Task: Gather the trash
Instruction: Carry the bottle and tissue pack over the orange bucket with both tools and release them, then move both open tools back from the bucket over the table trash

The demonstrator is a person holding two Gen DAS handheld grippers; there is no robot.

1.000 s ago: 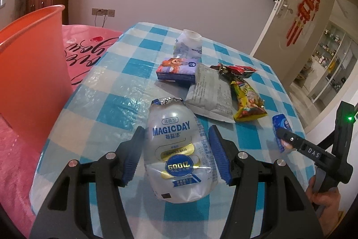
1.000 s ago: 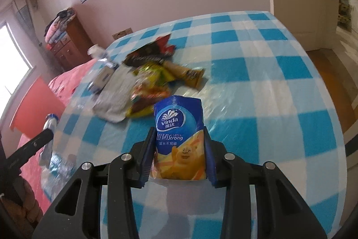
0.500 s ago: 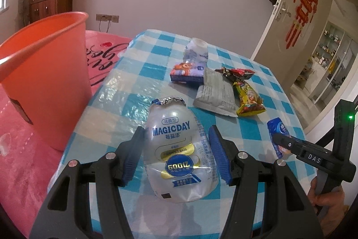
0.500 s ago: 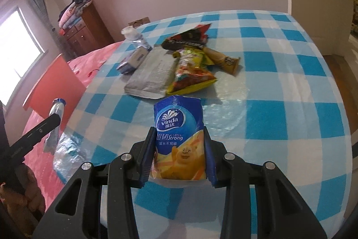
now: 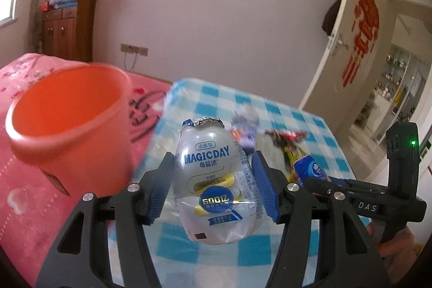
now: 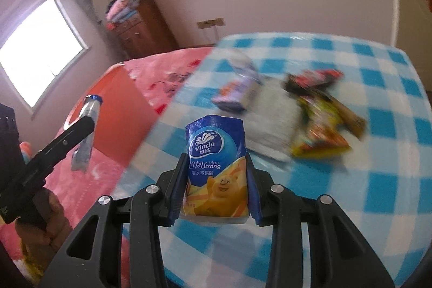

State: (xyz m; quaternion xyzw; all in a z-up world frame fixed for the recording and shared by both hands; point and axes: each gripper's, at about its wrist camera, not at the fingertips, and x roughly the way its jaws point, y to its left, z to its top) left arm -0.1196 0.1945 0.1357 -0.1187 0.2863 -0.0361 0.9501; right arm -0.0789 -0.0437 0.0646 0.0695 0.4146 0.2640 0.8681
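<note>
Both tongs are loaded and held up off the desk (image 5: pixel 302 126), each angled downward toward it. Left tongs (image 5: pixel 213 190) are clamped on a crushed MAGICDAY bottle (image 5: pixel 216 180), the blue pads (image 5: pixel 263 188) pressing its sides, foil top pointing away from the camera and the clear base bulging toward it. Seen from the right wrist view, these same tongs reach in from the left as a black bar with the bottle (image 6: pixel 85 131) at the tip, and the hand (image 6: pixel 46 223) gripping their handle shows at the lower left edge. Right tongs (image 6: pixel 216 185) are clamped on a blue and yellow Vinda tissue packet (image 6: pixel 216 166), which stands upright between the pads, torn top edge up. In the left wrist view they come in from the right with the packet (image 5: pixel 310 169) at their tip, and part of the right hand (image 5: pixel 394 242) wraps the handle at the lower right. An orange bin (image 5: pixel 67 120) stands on the pink bed cover (image 5: pixel 21 207) just beside the desk's left edge, open mouth up, near the left tongs. On the checked desk beyond both tongs lie blurred snack wrappers (image 6: pixel 321 123) and a grey pouch (image 6: pixel 272 123), well apart from either grip.
</note>
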